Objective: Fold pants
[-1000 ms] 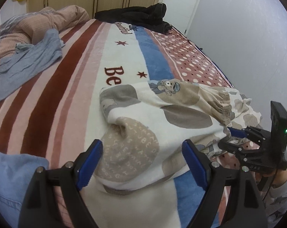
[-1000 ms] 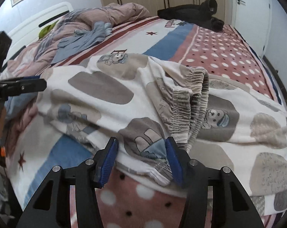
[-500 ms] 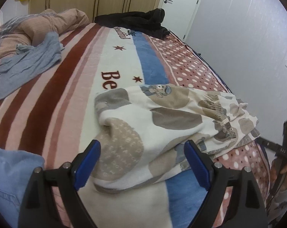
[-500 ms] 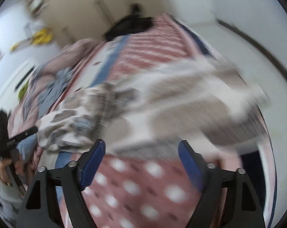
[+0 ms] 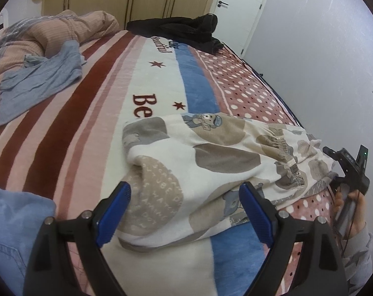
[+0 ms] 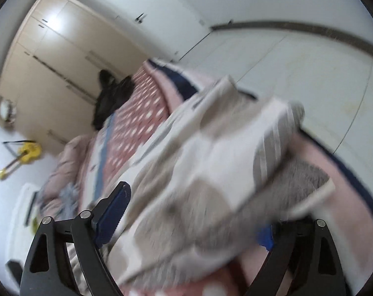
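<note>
Left gripper (image 5: 184,212) hovers with jaws spread, empty, just short of the pants (image 5: 211,162) bunched on the bed (image 5: 92,113). Right gripper (image 6: 188,219), jaws spread, straddles blurred cloth. Mid-fold; next likely grab an edge and flatten.

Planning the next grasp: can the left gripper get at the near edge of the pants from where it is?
Probably yes. The left gripper is open, its fingers straddling the near fold of the pants on the blanket, with nothing between them.
</note>
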